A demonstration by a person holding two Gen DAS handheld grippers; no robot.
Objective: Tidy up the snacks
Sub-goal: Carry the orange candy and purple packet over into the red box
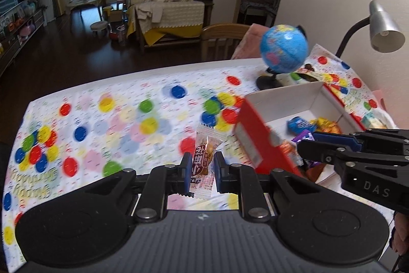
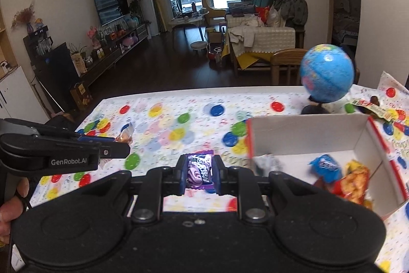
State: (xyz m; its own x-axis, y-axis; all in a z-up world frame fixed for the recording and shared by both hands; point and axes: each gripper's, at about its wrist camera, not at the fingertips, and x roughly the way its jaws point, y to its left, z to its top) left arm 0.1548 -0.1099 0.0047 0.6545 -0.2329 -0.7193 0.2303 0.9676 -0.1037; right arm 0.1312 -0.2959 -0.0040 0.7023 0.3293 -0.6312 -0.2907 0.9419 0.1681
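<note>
A clear-wrapped snack [image 1: 203,160] with a brown treat inside and a dark red label stood upright and clear of the tablecloth, left of the red box [image 1: 258,142]. A purple snack packet [image 2: 200,169] with white lettering was also lifted off the cloth, just left of that box's near corner. The box itself, red outside and white inside, sat open-topped on the cloth. Inside it lay a blue wrapped candy [image 2: 326,166] toward the middle of the floor, with a red-and-yellow crinkled packet [image 2: 354,182] beside it against the right wall, and a silvery wrapper [image 2: 267,163] against the left wall.
</note>
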